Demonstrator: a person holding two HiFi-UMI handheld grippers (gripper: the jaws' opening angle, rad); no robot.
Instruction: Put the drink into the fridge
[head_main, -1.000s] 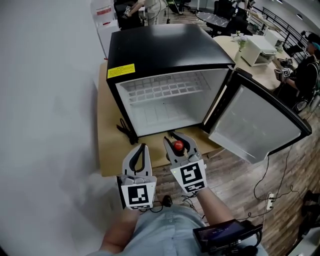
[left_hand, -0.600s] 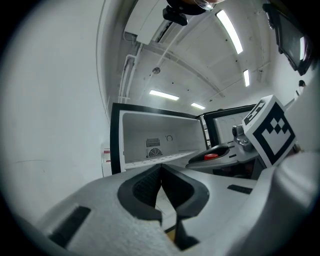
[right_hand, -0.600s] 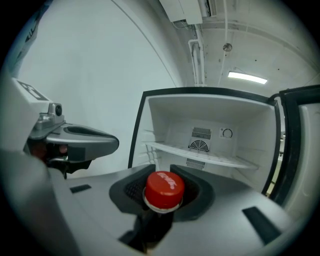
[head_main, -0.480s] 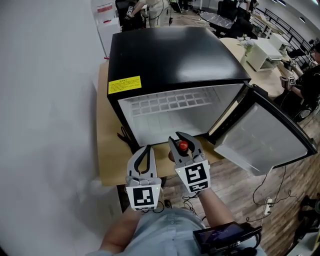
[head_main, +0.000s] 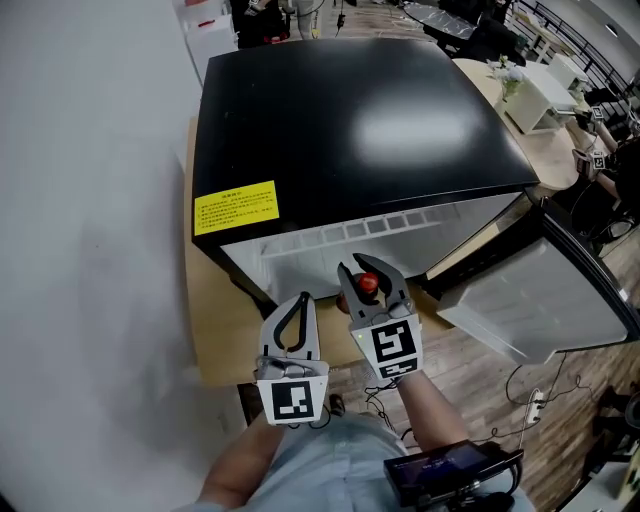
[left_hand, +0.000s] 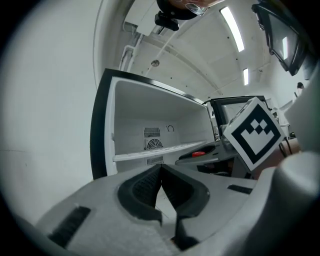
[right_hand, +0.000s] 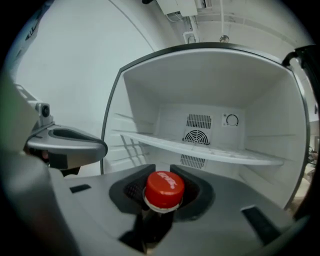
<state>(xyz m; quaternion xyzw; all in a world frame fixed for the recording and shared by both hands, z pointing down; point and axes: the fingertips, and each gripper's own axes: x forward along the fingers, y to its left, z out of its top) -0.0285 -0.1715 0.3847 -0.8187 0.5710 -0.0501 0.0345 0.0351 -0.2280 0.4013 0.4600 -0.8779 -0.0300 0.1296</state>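
- As both grippers have drawn nearer the open fridge (head_main: 340, 120), the right gripper (head_main: 372, 285) pinches the drink (right_hand: 164, 189) by its neck, jaws narrowly parted around it.
- Straight ahead of those jaws sits the shelf (right_hand: 200, 148); placing seems next.
- Beside it, the left gripper (head_main: 300, 305) has its jaws together, empty.

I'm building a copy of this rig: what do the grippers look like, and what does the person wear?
Left gripper and right gripper match: grey bodies, black ribbed pads, each with a white cube of black square markers. The person wears a pale blue shirt.
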